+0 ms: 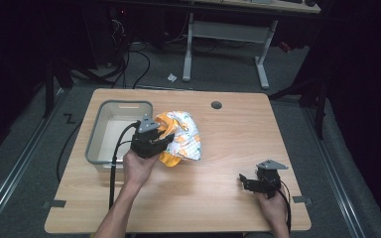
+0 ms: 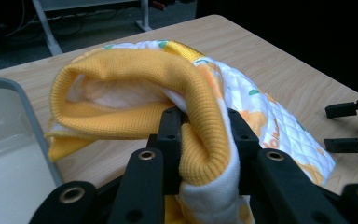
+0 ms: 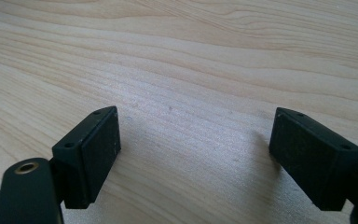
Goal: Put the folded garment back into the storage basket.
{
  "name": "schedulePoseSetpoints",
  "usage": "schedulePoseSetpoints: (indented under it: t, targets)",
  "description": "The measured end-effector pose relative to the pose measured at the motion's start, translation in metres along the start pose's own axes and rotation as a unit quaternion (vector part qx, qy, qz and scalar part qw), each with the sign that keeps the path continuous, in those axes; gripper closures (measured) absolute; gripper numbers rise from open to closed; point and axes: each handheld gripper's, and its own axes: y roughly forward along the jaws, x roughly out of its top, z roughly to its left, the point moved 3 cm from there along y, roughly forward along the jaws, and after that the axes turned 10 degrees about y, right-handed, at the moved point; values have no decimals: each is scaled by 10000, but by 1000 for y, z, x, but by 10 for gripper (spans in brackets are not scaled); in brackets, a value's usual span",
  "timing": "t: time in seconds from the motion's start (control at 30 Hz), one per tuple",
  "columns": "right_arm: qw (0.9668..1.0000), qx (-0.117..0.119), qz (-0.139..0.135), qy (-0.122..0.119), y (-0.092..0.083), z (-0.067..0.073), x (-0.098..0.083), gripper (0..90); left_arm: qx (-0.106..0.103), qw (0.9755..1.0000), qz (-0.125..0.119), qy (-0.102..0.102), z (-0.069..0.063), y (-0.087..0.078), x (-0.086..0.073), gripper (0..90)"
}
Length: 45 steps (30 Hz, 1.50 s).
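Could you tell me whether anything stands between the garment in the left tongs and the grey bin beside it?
Nothing visible does. The left tongs grip the yellow-and-white garment right beside the grey bin, which looks empty.

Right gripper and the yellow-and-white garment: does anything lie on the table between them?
No. In the high view, bare wood separates the right gripper from the garment, which the left gripper has clamped beside the grey bin.

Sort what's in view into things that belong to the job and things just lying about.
In the job:
- quilted garment, yellow cuff pinched in the left gripper
- grey bin beside it
- right gripper, open over bare table

Lying about:
- white desk frame behind
- floor cables
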Motion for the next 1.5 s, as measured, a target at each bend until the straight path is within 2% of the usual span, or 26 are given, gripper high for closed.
schedulePoseSetpoints:
  t: [0.33,0.63,0.9,1.5]
  targets:
    - [10000,0,-1,-1,0,0,0,164,124,9998,-125,-118,14,-17,-3,721]
    - [10000,-1,0,-2,0,0,0,164,124,9993,-288,-185,19,-30,0,722]
    - [10000,-3,2,4,0,0,0,164,195,9990,-379,-149,24,-42,4,722]
    - [10000,-3,-1,-3,0,0,0,164,308,9970,-634,-316,40,-68,2,722]
